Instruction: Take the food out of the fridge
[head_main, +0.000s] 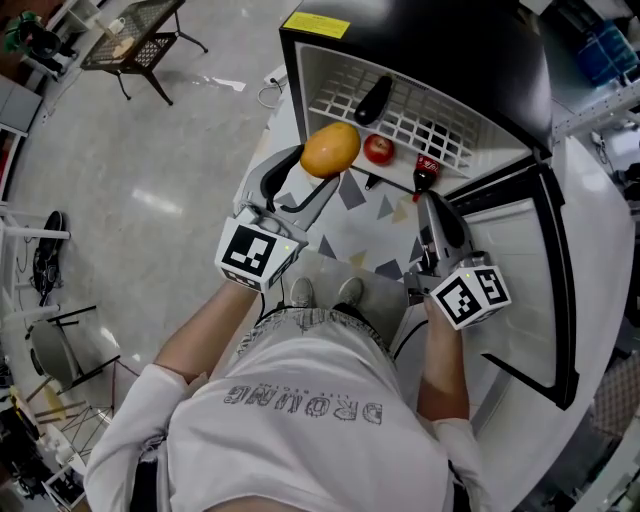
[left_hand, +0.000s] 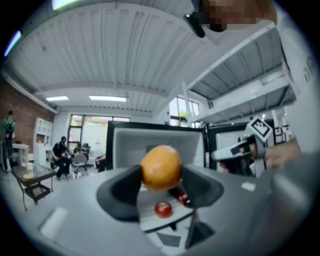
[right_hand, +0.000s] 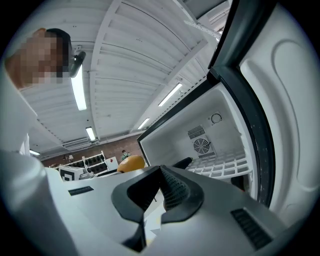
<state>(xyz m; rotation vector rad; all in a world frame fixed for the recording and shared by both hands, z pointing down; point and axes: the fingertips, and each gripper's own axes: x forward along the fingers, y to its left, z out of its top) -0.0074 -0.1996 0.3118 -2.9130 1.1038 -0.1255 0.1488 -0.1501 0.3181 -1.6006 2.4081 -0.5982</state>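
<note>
Left tool (head_main: 318, 172) grips an orange (head_main: 330, 149); right tool (head_main: 429, 202) closed, empty.

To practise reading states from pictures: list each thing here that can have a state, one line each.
Fridge door: open.
Left hand-held gripper: shut on the orange.
Orange: gripped, held in the air.
Right hand-held gripper: shut, empty.
Apple: resting on the wire shelf.
Dark item: lying on the shelf.
</note>
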